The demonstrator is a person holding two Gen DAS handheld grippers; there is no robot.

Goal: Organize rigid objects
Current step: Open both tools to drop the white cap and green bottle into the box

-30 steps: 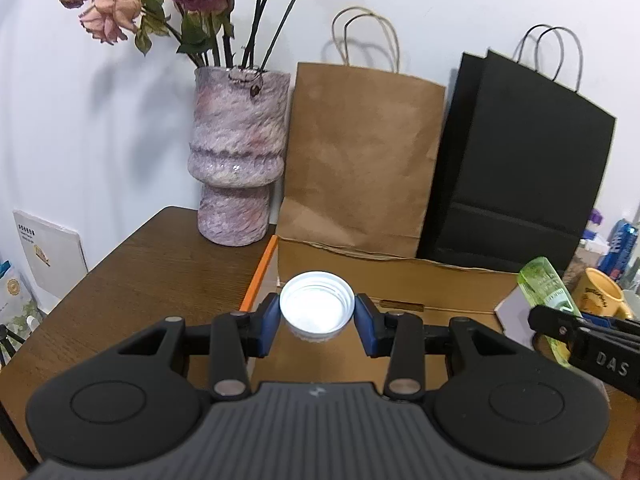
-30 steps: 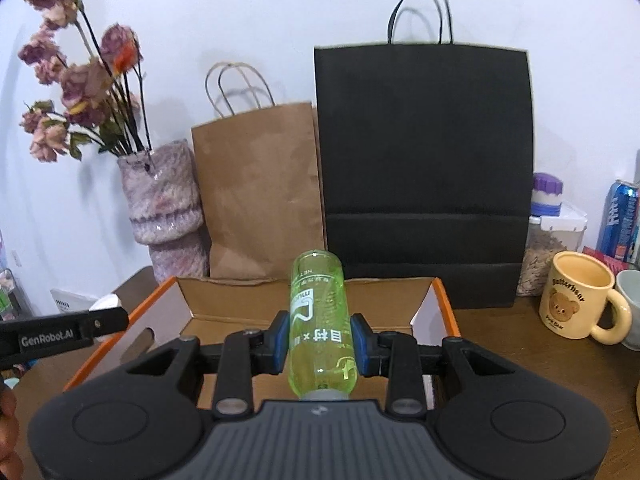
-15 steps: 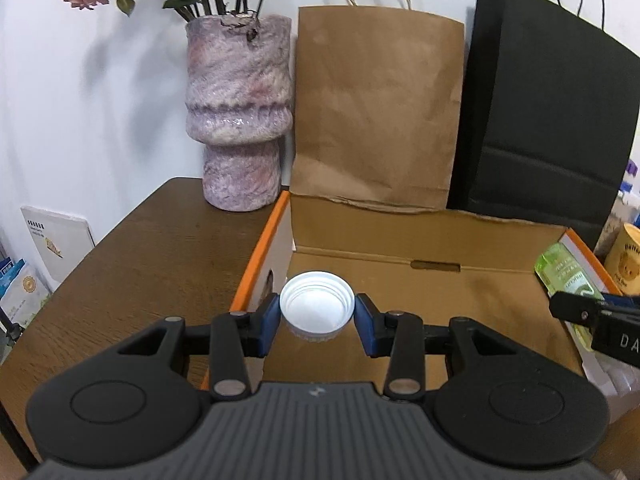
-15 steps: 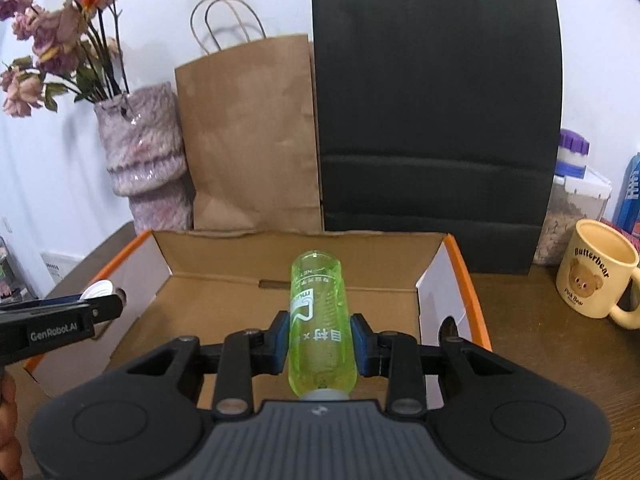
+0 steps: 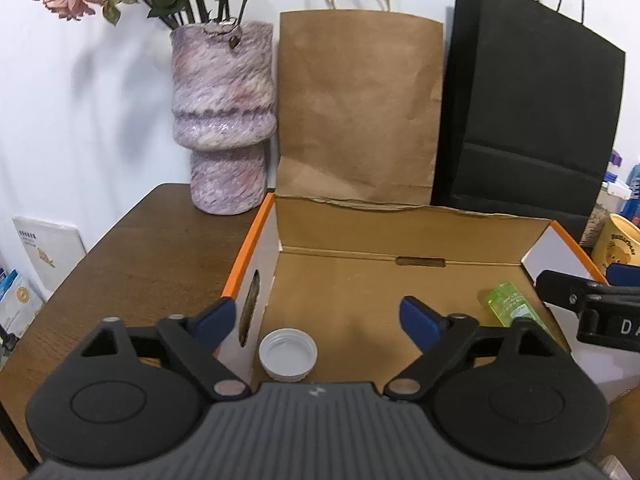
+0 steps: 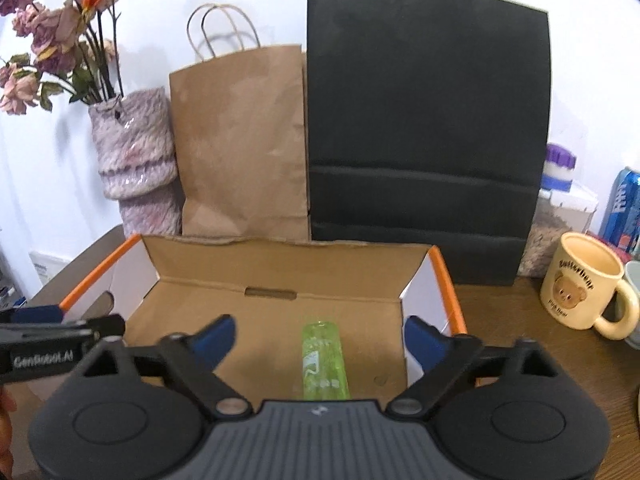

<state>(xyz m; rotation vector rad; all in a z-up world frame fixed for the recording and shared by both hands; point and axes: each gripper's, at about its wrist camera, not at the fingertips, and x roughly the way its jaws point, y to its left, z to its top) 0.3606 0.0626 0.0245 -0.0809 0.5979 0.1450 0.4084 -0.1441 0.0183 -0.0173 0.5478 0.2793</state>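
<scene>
1. Since a second ago, the white cap (image 5: 288, 355) and the green bottle (image 6: 323, 361) have been released; both are now seen lying on the floor of the cardboard box (image 5: 400, 240).
2. The left gripper (image 5: 320, 320) is seen with jaws opening, spread wide, the cap below and untouched.
3. The right gripper (image 6: 320, 338) is likewise opening, the bottle lying free between its fingers.
</scene>
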